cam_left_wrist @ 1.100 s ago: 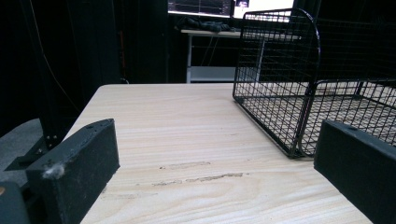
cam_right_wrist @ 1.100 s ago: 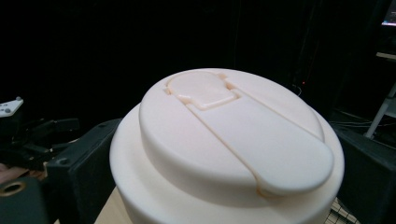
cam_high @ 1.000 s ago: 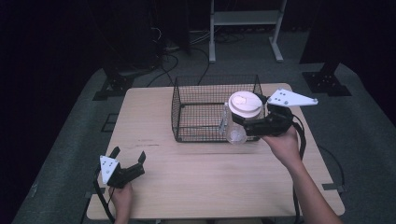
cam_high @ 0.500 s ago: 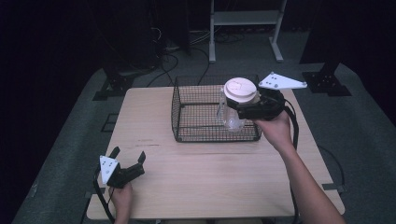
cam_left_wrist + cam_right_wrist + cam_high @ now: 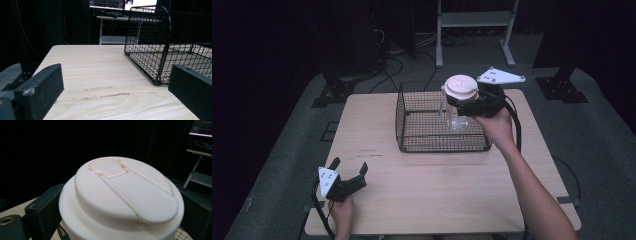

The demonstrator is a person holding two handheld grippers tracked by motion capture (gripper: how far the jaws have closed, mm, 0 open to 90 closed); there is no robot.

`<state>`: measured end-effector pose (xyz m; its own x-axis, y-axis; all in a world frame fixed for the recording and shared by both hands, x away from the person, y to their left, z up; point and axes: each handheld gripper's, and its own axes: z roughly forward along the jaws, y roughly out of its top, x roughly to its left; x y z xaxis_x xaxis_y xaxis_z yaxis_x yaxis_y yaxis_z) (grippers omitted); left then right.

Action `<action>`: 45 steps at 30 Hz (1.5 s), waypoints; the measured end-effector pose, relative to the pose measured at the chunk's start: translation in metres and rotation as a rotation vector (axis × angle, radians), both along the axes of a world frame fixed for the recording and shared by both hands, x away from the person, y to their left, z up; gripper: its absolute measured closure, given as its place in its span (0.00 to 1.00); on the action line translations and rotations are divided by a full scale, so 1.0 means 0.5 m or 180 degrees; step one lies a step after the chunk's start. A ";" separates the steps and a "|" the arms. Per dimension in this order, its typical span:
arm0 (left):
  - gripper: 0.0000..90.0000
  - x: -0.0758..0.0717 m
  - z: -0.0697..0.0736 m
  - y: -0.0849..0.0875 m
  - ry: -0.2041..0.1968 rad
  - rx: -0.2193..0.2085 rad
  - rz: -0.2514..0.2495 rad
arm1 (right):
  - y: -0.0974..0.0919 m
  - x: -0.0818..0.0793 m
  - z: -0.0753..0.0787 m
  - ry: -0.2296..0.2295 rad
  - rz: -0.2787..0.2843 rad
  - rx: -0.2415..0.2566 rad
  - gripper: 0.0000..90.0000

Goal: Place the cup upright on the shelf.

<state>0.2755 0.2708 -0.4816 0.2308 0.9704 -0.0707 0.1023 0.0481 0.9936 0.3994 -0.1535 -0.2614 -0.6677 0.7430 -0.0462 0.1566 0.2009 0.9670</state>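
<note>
Your left tool (image 5: 348, 175) rests near you on the pale wooden worktop (image 5: 437, 195), jaws apart, out of the way. Farther off, your right tool (image 5: 464, 102) clamps the clear, cream-lidded plastic cup (image 5: 458, 100) above the black wire basket (image 5: 412, 127), likely for lowering inside.

No legible text, labels, brands, numbers or signs anywhere.

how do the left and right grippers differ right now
The left gripper has its jaws spread with nothing between them; the right gripper is clamped on a clear jar just below its cream lid. The left sits low at the table's near left corner; the right is raised over the black wire basket. Both are black, hand-held, and carry a grey three-cornered plate.
</note>
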 end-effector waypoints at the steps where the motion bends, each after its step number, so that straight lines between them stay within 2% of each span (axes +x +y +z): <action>1: 0.00 0.000 0.000 0.000 0.0001 -0.0003 -0.0002 | 0.002 0.004 0.000 -0.0005 -0.0012 -0.0010 0.05; 11: 0.00 0.000 0.000 0.001 0.0001 -0.0005 -0.0001 | 0.023 0.046 -0.010 0.0022 -0.0100 -0.0013 0.05; 25: 0.00 0.000 0.000 0.003 0.0002 -0.0009 0.0006 | 0.039 0.102 -0.056 0.0142 -0.0247 0.0070 0.05; 34: 0.00 0.000 0.000 0.004 0.0002 -0.0018 0.0006 | 0.042 0.124 -0.073 0.0152 -0.0280 0.0118 0.05; 42: 0.00 0.000 0.000 0.003 0.0013 -0.0020 -0.0002 | 0.051 0.149 -0.093 0.0196 -0.0297 0.0101 0.05; 45: 0.00 0.000 -0.001 0.004 0.0014 -0.0029 -0.0001 | 0.055 0.164 -0.110 0.0235 -0.0310 0.0039 0.05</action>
